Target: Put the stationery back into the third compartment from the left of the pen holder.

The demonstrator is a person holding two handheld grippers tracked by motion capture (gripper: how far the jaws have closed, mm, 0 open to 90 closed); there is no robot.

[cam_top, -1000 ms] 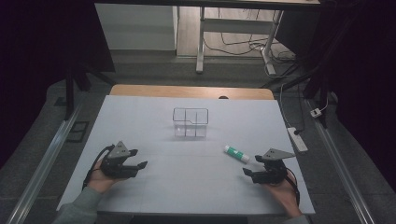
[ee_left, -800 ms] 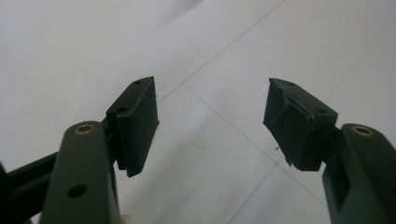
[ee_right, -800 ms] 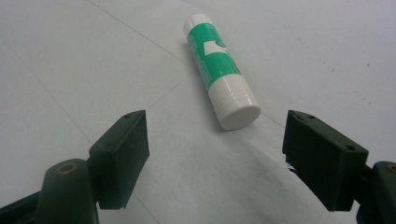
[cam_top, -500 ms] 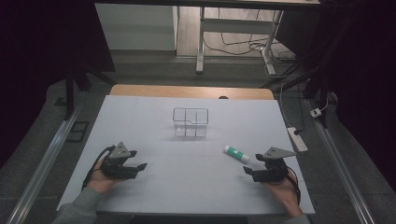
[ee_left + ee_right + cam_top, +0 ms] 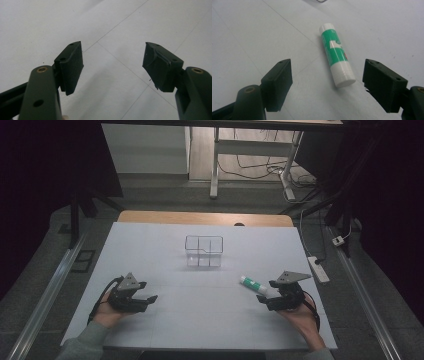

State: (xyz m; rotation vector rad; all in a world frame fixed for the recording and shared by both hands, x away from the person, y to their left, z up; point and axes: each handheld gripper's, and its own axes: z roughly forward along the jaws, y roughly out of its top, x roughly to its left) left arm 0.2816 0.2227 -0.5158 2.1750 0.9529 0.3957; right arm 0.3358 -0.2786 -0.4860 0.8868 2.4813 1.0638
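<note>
A green and white glue stick (image 5: 251, 283) (image 5: 335, 53) lies flat on the white table sheet (image 5: 200, 320), right of centre. My right gripper (image 5: 264, 301) (image 5: 326, 75) hovers just behind it, open, with the stick's near white end ahead of the wide jaws and untouched. A clear plastic box (image 5: 204, 251) with dividers stands in the middle of the sheet, farther back. My left gripper (image 5: 148, 300) (image 5: 113, 65) rests low at the front left; it is open, its jaws have just been opening, and between them there is bare sheet.
A strip of wooden tabletop (image 5: 200, 217) runs behind the sheet. A white power strip (image 5: 318, 269) lies on the floor off the right edge. Table legs and cables stand farther back. Dark surroundings flank both sides.
My right gripper has lifted slightly off the sheet near the glue stick. The left hand has stayed where it was.
</note>
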